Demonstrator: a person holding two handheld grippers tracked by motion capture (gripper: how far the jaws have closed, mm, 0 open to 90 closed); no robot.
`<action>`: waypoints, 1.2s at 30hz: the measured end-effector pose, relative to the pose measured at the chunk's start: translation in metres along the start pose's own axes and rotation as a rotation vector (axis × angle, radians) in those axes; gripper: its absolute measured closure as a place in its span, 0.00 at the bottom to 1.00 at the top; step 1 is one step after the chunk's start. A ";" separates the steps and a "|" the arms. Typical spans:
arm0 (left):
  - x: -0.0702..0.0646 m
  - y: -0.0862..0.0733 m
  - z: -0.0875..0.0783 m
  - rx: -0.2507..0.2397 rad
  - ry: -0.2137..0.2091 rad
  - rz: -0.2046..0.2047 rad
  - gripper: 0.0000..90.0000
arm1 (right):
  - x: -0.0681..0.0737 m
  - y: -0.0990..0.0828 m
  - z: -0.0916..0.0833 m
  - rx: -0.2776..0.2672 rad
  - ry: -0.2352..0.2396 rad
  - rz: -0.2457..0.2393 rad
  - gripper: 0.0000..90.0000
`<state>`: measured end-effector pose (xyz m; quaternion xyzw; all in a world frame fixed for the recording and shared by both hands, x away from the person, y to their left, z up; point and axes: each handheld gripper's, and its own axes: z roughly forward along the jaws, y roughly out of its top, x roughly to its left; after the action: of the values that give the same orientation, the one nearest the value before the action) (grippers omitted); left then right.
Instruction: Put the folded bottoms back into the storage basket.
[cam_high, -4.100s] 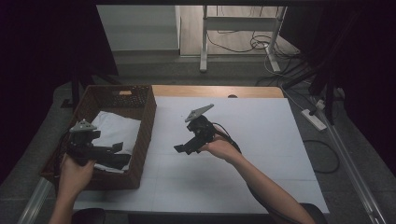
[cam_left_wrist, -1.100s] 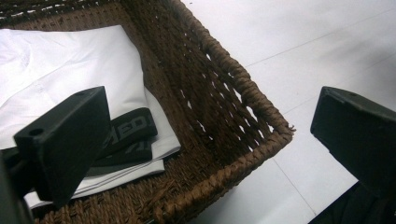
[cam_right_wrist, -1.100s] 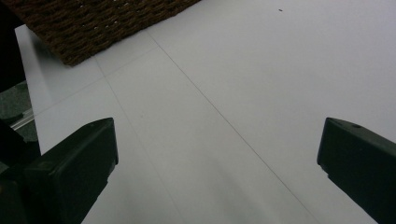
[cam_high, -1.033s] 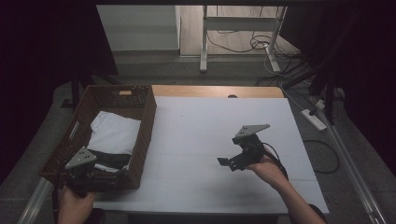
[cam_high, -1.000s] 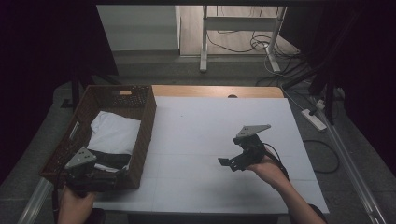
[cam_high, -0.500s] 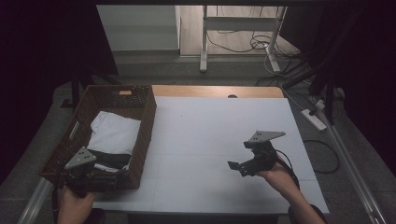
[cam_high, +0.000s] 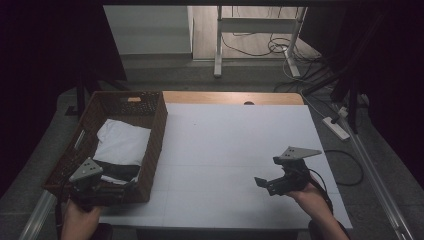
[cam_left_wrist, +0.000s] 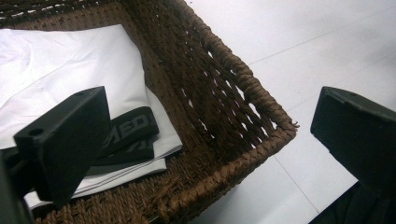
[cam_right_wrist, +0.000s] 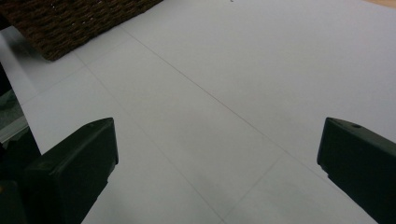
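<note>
So nearest the front edge of the table (cam_high: 225, 130), the left gripper (cam_high: 87, 182) hangs over the near end of the wicker basket (cam_high: 155, 125), jaws spread wide with nothing between them. Over by the near right corner, the right gripper (cam_high: 272, 184) hovers above bare tabletop, jaws wide apart too. Further back inside the basket lies folded white cloth (cam_high: 122, 142), with a dark band (cam_left_wrist: 133, 126) on its near end.

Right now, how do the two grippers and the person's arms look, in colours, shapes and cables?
Both grippers are black. The left gripper and the right gripper each carry a grey three-cornered plate on top. In the gripper views their jaws are broad, blocky and matt black, with a small hole near the tip. A black cable trails from the right one. The forearms show no sleeves.
</note>
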<state>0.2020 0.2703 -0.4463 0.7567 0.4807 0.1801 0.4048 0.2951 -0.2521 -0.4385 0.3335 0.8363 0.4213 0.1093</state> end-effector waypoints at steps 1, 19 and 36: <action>0.000 0.000 0.000 0.000 0.001 0.001 0.00 | -0.001 -0.002 -0.003 -0.003 -0.006 0.005 0.00; 0.000 0.000 0.000 -0.009 -0.015 -0.007 0.00 | -0.006 -0.028 -0.036 -0.009 -0.087 0.065 0.00; 0.000 0.000 -0.001 -0.009 -0.012 -0.010 0.00 | -0.007 -0.042 -0.063 -0.051 -0.154 0.096 0.00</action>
<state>0.2015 0.2706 -0.4461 0.7536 0.4812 0.1756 0.4119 0.2517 -0.3143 -0.4331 0.4017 0.7974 0.4204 0.1613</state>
